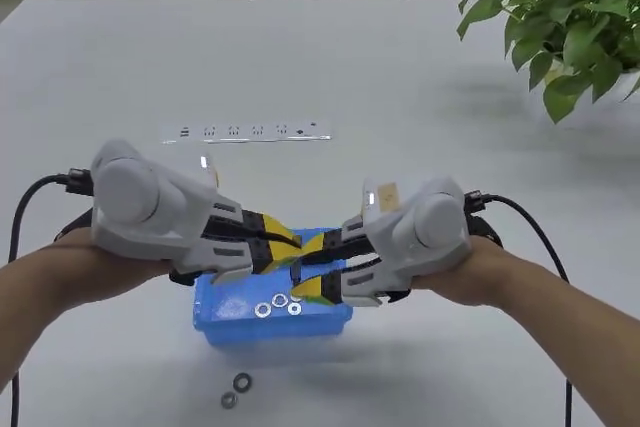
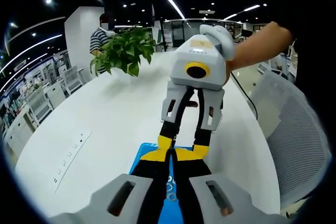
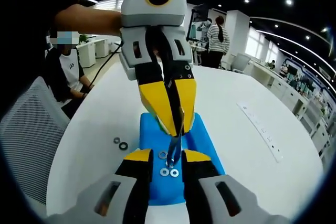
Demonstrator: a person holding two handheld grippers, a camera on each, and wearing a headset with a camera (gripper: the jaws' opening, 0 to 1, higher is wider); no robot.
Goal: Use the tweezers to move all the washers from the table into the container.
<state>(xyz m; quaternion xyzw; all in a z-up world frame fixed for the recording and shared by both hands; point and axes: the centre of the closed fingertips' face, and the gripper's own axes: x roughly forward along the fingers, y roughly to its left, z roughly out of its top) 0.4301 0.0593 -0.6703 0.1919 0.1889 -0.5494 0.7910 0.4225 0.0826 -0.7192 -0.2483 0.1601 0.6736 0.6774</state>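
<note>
Table (image 1: 400, 77) is the biggest thing I have on screen, white and wide, with a plant (image 1: 560, 17) far beyond the right gripper (image 3: 168, 157) and a power strip (image 1: 245, 132) well ahead of both sets of tips. The blue container (image 1: 300, 325) sits directly under the point where the two grippers meet nose to nose. The left gripper (image 2: 170, 153) is clenched on the tweezers (image 3: 175, 137), which stick out past its yellow tips and point down into the container. The right gripper is released, its jaws standing apart on either side of the tweezers' lower end. Three washers (image 3: 165, 172) lie in the container just below the tips; the tweezers' point is down beside one of them, and I cannot tell whether they touch. Two loose washers (image 1: 242, 382) lie on the table on my side of the tips, just off the container's near wall. I judge this to be the drop-off step, roughly three of five done. The next move calls for lifting clear, swinging both grippers back toward me, then having the right jaws pinch the tweezers onto one loose washer. A pale label sits on the right gripper's body, and the strip carries markings; both are too small to read.
</note>
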